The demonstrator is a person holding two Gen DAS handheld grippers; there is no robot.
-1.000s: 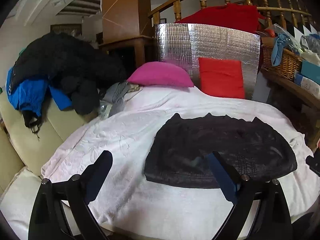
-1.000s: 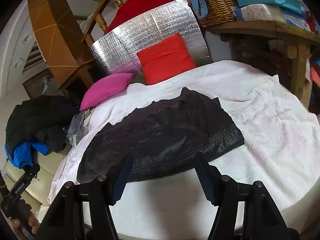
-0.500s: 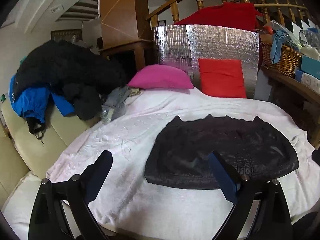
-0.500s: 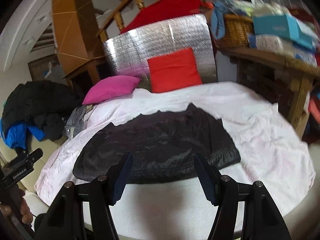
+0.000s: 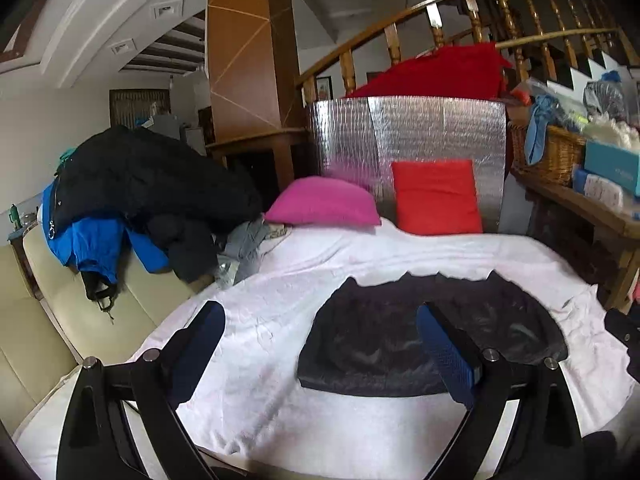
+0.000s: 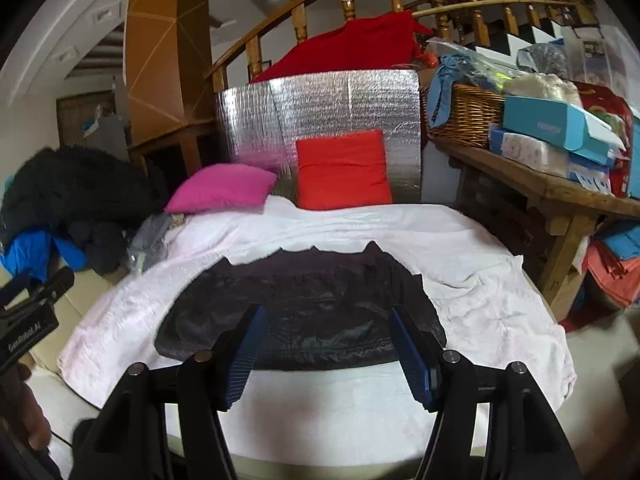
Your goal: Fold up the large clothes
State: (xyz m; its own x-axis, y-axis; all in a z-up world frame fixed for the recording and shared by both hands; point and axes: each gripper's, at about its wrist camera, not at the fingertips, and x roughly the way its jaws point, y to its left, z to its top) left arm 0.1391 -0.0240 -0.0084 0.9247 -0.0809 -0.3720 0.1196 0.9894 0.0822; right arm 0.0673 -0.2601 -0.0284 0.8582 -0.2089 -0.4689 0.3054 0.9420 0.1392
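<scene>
Lying folded mid-sheet: black garment (image 6: 300, 312) | both grippers (image 5: 320, 344) (image 6: 324, 340) released, empty

The folded black garment (image 6: 304, 312) is seen to be of thin cloth with a slight sheen, finely wrinkled. The white cover (image 6: 472, 308) beneath it is noted as soft, matt, nappy cloth, creased. The panel (image 6: 320, 116) behind the cushions is finished in quilted, reflective silver foil. The basket (image 6: 468, 114) is woven wicker. The railing (image 6: 348, 0) is made of varnished, glossy wood; the shelf (image 6: 560, 188) is of rough, dull wood. Ribbed blue pads (image 6: 246, 356) are fitted to matt black plastic fingers.
</scene>
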